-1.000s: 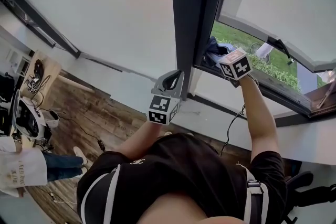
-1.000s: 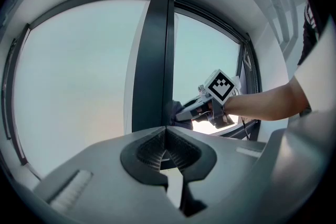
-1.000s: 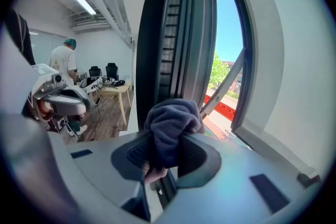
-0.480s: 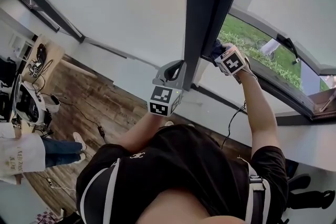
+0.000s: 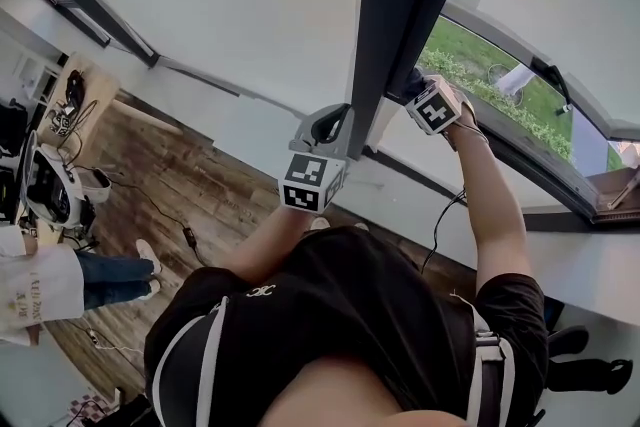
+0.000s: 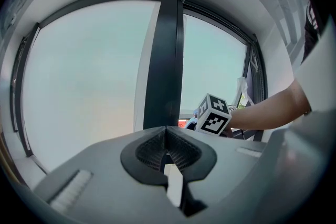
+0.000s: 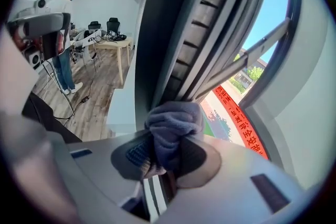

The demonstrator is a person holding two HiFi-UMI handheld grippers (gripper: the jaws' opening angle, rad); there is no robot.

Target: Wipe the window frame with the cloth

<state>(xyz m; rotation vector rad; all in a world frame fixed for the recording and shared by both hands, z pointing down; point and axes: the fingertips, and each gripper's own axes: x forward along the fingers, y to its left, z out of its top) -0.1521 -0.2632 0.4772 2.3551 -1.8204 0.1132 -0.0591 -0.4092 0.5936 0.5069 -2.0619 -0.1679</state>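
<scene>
A dark upright window frame post (image 5: 410, 5) (image 6: 164, 55) (image 7: 184, 34) stands between two panes. My right gripper (image 5: 420, 93) (image 7: 167, 149) is shut on a bluish-grey cloth (image 7: 173, 131) (image 5: 412, 81), and the cloth is pressed against the post's inner edge by the open sash. In the left gripper view the right gripper's marker cube (image 6: 214, 115) shows to the right of the post. My left gripper (image 5: 330, 127) (image 6: 165, 147) is shut with nothing in it, close in front of the post's lower part.
The open sash (image 5: 560, 105) with its stay arm (image 7: 257, 47) swings out over grass (image 5: 500, 105). A white sill (image 5: 450, 215) runs below. Behind lie a wooden floor (image 5: 170, 195), a table (image 7: 113, 47) and a standing person (image 7: 63, 60).
The right gripper with the cloth has slid left and slightly down along the frame toward the post. The head view has shifted; the left gripper stays near the post.
</scene>
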